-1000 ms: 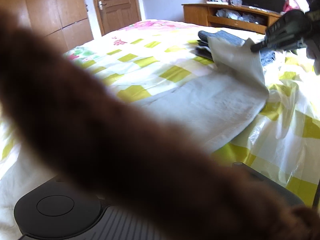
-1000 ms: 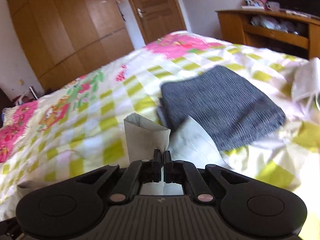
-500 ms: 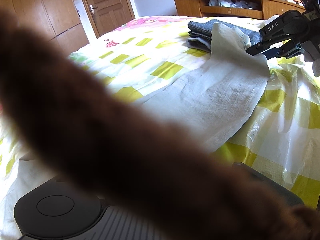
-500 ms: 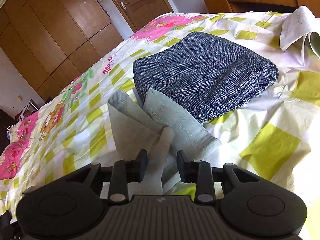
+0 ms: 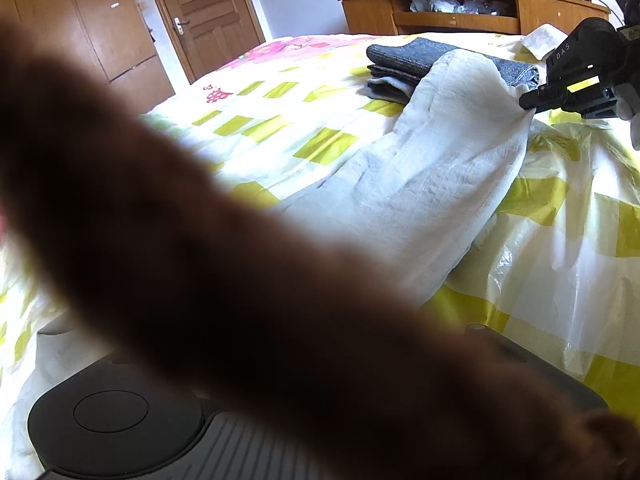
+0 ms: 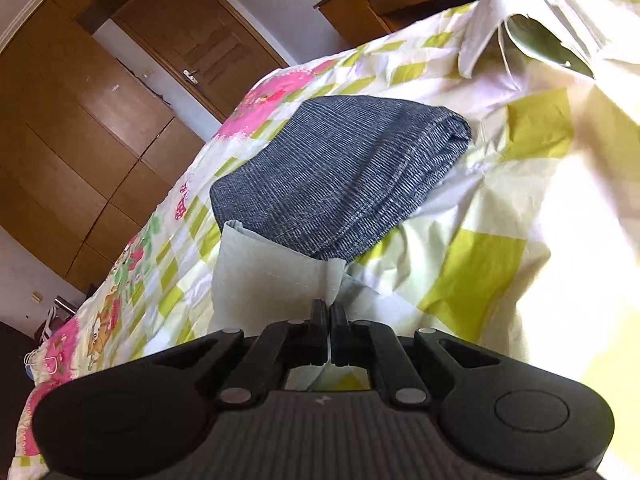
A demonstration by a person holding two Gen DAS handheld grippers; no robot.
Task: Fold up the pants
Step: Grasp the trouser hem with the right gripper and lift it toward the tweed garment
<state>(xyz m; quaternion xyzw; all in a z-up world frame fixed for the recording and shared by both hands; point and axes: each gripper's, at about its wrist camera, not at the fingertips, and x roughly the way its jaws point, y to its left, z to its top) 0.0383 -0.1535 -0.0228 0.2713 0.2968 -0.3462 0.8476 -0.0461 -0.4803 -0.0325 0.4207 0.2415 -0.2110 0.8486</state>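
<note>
The right gripper is pinching a corner of the pale pants between closed fingers, holding that end raised while the rest is lying along the checked bedspread. The fold is looking barely begun, with laying over and flattening left. Beyond, folded dark pants are resting finished; a brown blur is hiding the left gripper's fingers.

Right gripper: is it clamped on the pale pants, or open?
Shut on them. The right gripper has its fingers pressed together with the pale pants pinched between; the left wrist view shows that cloth end lifted off the bed.
</note>
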